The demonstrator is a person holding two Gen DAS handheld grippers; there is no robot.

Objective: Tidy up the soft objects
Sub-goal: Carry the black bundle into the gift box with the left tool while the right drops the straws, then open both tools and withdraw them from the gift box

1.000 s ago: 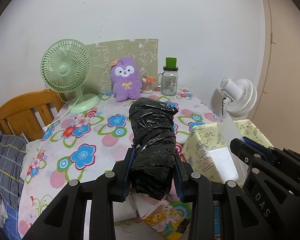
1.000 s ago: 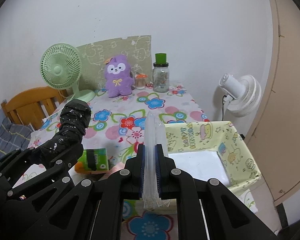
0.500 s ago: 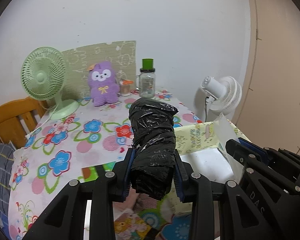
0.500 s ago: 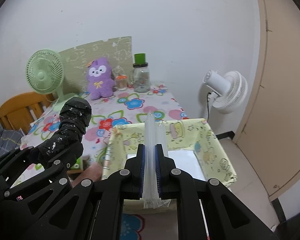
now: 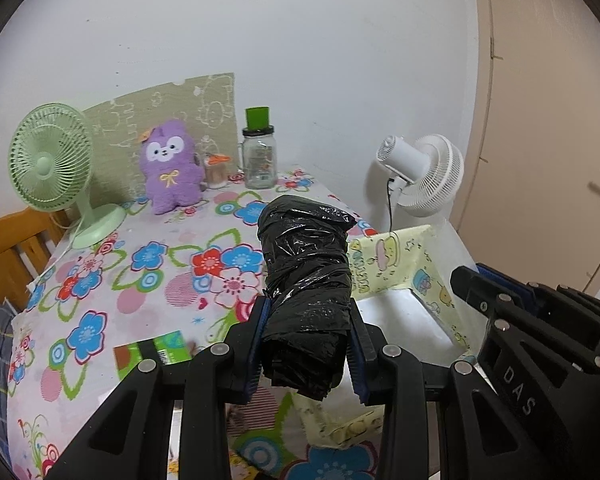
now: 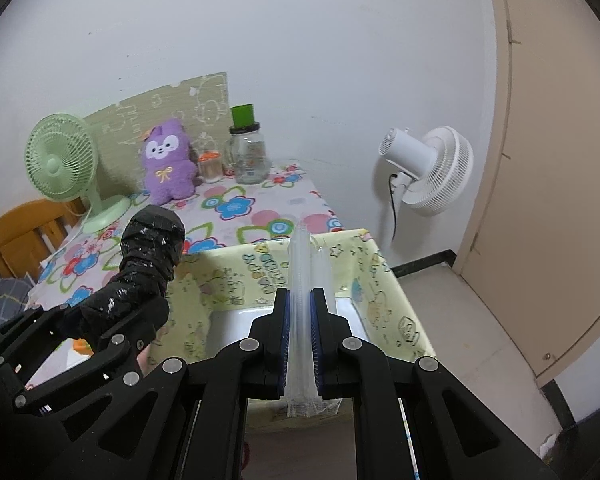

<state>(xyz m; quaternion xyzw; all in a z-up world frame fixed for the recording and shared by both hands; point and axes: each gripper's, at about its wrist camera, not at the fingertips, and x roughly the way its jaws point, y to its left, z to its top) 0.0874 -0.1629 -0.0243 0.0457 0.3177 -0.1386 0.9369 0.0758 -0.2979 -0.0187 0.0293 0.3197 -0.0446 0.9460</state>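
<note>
Black trash-bag roll [image 5: 306, 280] pinched in left tool [image 5: 306, 354], held above the floral surface [image 5: 148, 280] edge, beside the yellow fabric bin [image 6: 364, 276]. Right tool [image 6: 300, 344] clamps a clear plastic-bag pack [image 6: 300, 280] over the bin. Behind: plush toy [image 5: 171, 182], green fan [image 5: 52, 168], jar [image 5: 259, 156], white fan [image 6: 428, 170].

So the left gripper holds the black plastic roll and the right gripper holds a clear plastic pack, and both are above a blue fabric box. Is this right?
Not quite: the fabric box is pale yellow with cartoon prints, not blue, as the right wrist view shows. The rest holds: the left gripper is shut on the black plastic roll, and the right gripper is shut on the clear plastic pack.
</note>
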